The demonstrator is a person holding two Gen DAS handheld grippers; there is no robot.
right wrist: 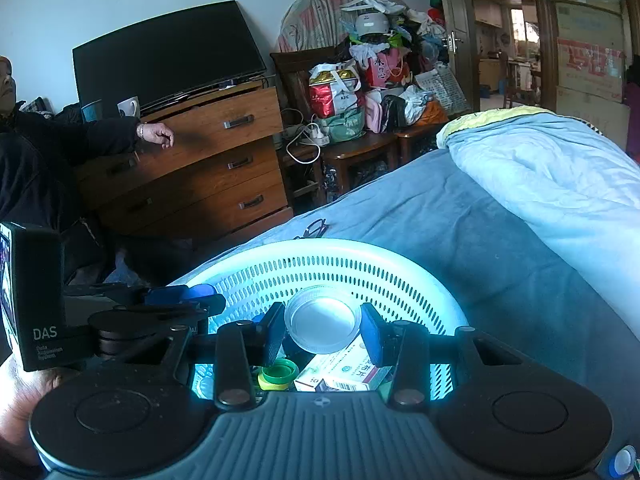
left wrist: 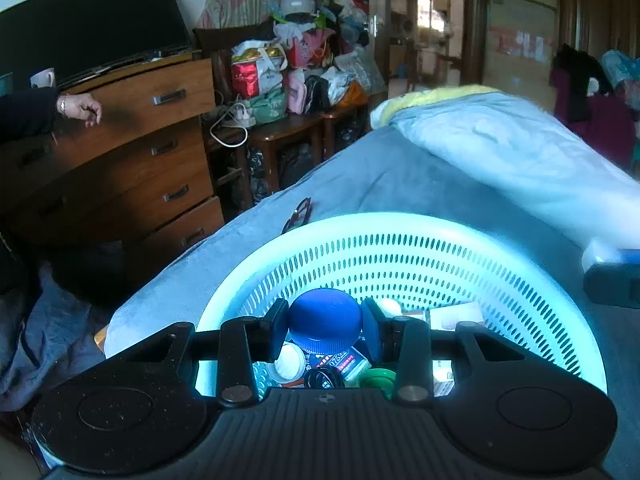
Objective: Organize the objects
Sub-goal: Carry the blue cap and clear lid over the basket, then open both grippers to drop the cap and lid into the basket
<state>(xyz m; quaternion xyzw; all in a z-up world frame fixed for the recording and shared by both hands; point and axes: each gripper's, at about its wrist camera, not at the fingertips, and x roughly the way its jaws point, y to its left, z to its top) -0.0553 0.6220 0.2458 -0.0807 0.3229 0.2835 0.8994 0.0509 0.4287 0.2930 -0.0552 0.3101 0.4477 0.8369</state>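
Now, your left gripper [left wrist: 325, 330] pinches the blue cap [left wrist: 325, 319] by its ribbed sides, over the basket [left wrist: 400, 236]. Your right gripper [right wrist: 323, 334] brackets the white lid [right wrist: 323, 320]; its left finger touches the lid's edge, but I cannot tell whether the right one bears on it. Both pieces sit above the boxes [right wrist: 344, 372] and green caps [right wrist: 280, 372] in the basket, which rests on the bed [right wrist: 460, 220]. They look light, stiff and smooth, so they may slip; hold them across the rim, squarely, with gentle pressure. Glasses [right wrist: 314, 228] lie just beyond the basket.
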